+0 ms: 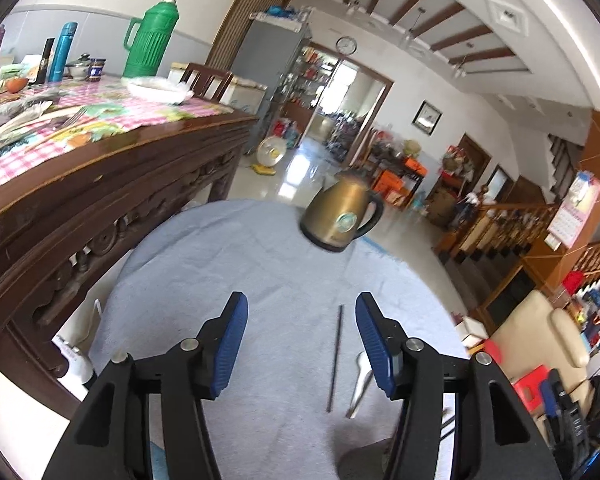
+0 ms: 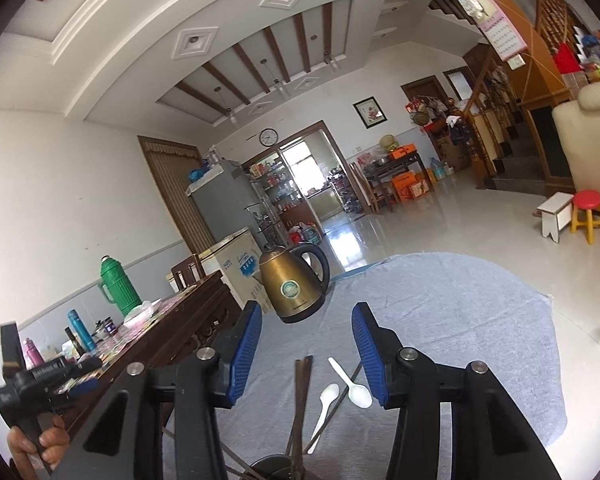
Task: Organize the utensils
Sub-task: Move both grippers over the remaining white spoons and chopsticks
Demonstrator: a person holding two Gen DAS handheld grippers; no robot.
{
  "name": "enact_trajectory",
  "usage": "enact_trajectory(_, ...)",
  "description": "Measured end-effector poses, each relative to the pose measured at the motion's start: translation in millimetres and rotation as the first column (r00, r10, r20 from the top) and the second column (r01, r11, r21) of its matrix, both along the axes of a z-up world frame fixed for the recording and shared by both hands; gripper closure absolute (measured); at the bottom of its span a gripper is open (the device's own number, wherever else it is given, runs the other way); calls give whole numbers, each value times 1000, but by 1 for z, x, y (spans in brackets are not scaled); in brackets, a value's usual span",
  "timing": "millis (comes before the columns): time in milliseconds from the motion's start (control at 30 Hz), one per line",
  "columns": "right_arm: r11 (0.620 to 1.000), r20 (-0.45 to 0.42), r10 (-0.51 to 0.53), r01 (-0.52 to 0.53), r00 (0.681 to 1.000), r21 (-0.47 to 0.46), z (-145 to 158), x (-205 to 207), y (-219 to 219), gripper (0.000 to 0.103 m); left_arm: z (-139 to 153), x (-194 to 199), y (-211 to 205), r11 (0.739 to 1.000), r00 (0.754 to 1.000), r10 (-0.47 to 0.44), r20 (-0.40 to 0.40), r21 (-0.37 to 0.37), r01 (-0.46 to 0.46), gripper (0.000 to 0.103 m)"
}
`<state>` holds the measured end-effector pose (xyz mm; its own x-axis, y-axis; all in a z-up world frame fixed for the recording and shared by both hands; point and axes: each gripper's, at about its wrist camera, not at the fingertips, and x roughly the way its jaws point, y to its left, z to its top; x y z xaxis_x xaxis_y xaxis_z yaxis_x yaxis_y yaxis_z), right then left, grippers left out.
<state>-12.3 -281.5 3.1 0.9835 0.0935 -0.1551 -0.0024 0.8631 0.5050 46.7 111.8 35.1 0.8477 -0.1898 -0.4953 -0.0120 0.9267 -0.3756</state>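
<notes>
A grey-blue cloth (image 1: 220, 260) covers the round table. On it lie a dark chopstick (image 1: 336, 356) and a white plastic spoon (image 1: 360, 380), the spoon partly hidden behind one finger. My left gripper (image 1: 300, 308) hangs open above them, nothing touching its blue pads. In the right wrist view my right gripper (image 2: 306, 312) is open too and holds nothing. Below it two white spoons (image 2: 352, 386) (image 2: 326, 404) lie on the cloth (image 2: 460, 320). Dark chopsticks (image 2: 302, 392) lean out of a dark cup (image 2: 274, 466) at the bottom edge.
A brass-coloured kettle (image 1: 340, 216) (image 2: 292, 284) stands at the far side of the cloth. A carved wooden table (image 1: 100, 184) with a green thermos (image 1: 150, 40) and bottles runs along the left. A cream armchair (image 1: 540, 332) and a red stool (image 2: 588, 212) are on the right.
</notes>
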Motion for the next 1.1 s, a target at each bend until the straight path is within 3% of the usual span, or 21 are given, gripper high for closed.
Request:
enact_trajectory(267,999,-61,-27,29,998,31,-14,10,-20,53,-41,29,-3,992,989,43,-145,122,-26,46)
enact_trajectory(600,995,-195,-6,26,981,100,-55,37,-47,53,-106,69,-18,981,943,20,-333,187,46,46)
enact_trajectory(900,989,-313,32,14,949,144,-104,67,-60,53,-131,100,-64,956,926,-135,-353,201,216,46)
enact_trajectory(1100,986,-349,43,16,936,164,-128,82,-67,53,-140,121,-104,916,901,-276,-335,193,352,51)
